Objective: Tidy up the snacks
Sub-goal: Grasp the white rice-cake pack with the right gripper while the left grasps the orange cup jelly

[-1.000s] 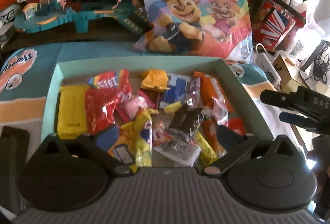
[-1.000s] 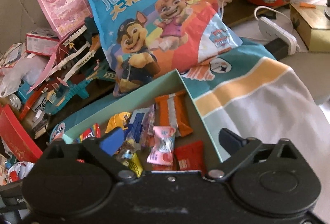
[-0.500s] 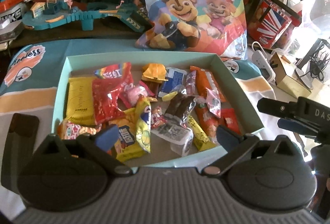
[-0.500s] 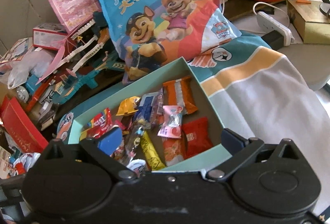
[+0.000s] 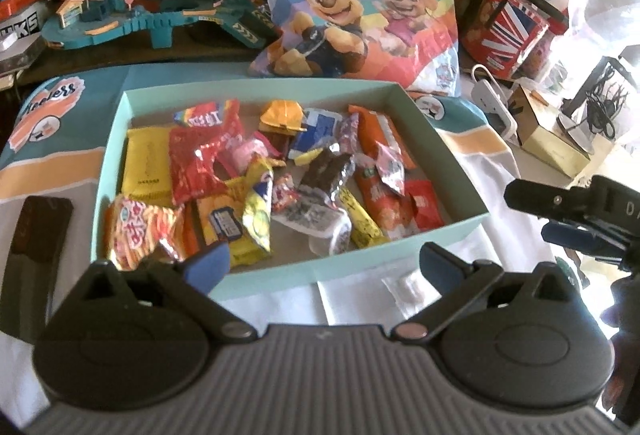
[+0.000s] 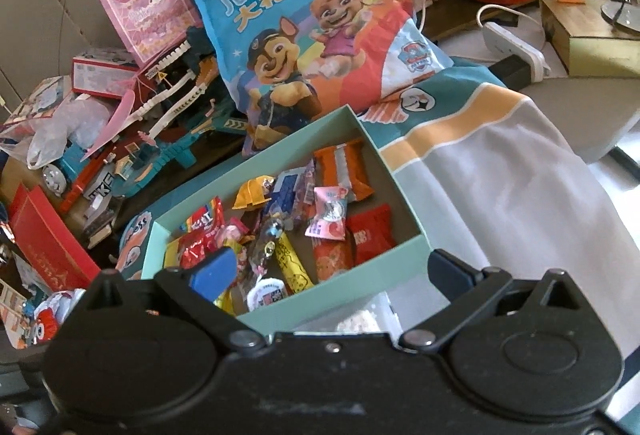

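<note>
Nearest my left camera, the left gripper (image 5: pixel 324 267) has its blue-padded fingers spread wide with nothing between them, poised just short of the near wall of the mint-green cardboard box (image 5: pixel 400 255). My right gripper (image 6: pixel 328 271) is spread just as wide and holds nothing, sitting at the box's near right corner. The snacks (image 5: pixel 280 187) lie heaped inside the box, a loose jumble of crinkly foil and plastic wrappers. The left view looks straight in and shows me the flat yellow packet (image 5: pixel 146 163) against the left wall, a glossy red bag (image 5: pixel 196 167) overlapping it, and an orange puffed-snack bag (image 5: pixel 140 231) in the near left corner; the right view mostly loses that corner behind its own finger. The right view instead gives me a clear look at the pink round-windowed candy packet (image 6: pixel 330 213) and the matte red sachet (image 6: pixel 370 233) beside it. Only the left view shows a dark flat rectangle (image 5: pixel 40 227) on the cloth left of the box, and my right gripper's fingers at the edge. The box rests on a striped cloth (image 6: pixel 500 171). Beyond it a shiny cartoon-dog snack bag (image 6: pixel 316 27) leans upright, with a plastic toy track (image 5: pixel 140 11) to its left; the pink paper gift bag (image 6: pixel 148 7) appears in the right view alone.
</note>
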